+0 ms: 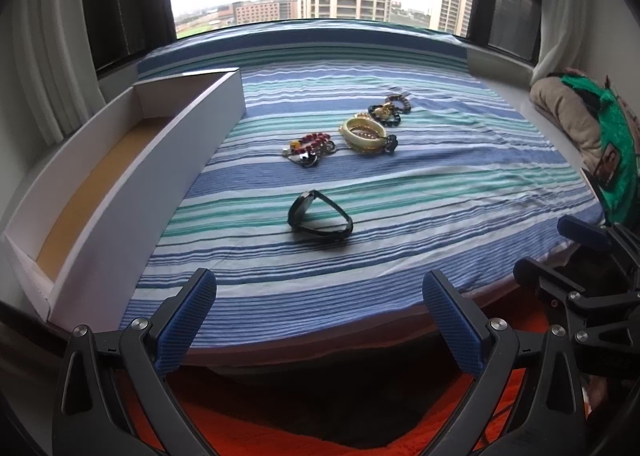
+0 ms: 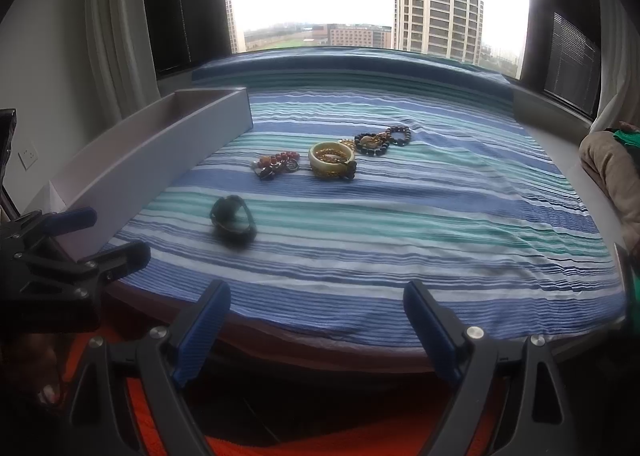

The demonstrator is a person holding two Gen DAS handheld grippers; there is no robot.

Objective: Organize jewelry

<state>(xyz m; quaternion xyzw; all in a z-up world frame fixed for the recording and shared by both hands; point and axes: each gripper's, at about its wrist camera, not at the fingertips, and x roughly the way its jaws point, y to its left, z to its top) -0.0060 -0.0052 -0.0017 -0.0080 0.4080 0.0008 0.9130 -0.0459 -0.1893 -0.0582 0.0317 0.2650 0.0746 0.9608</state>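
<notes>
A black wristwatch (image 1: 320, 218) (image 2: 233, 218) lies nearest on the striped cloth (image 1: 400, 195) (image 2: 400, 215). Behind it sit a red bead bracelet (image 1: 310, 147) (image 2: 279, 165), a cream and gold bangle (image 1: 365, 133) (image 2: 332, 158) and dark bead bracelets (image 1: 390, 109) (image 2: 382, 140). A long white open box (image 1: 132, 195) (image 2: 160, 159) runs along the cloth's left side. My left gripper (image 1: 320, 320) (image 2: 96, 234) hangs open in front of the watch, well short of it. My right gripper (image 2: 316, 328) (image 1: 556, 248) is open too, at the cloth's near edge, holding nothing.
A window with tall buildings lies beyond the cloth, with pale curtains (image 1: 44, 67) at both sides. A beige and green bundle (image 1: 580, 123) (image 2: 612, 171) sits at the right edge. An orange surface (image 1: 248, 424) lies below the ledge. A wall socket (image 2: 28, 155) is at the left.
</notes>
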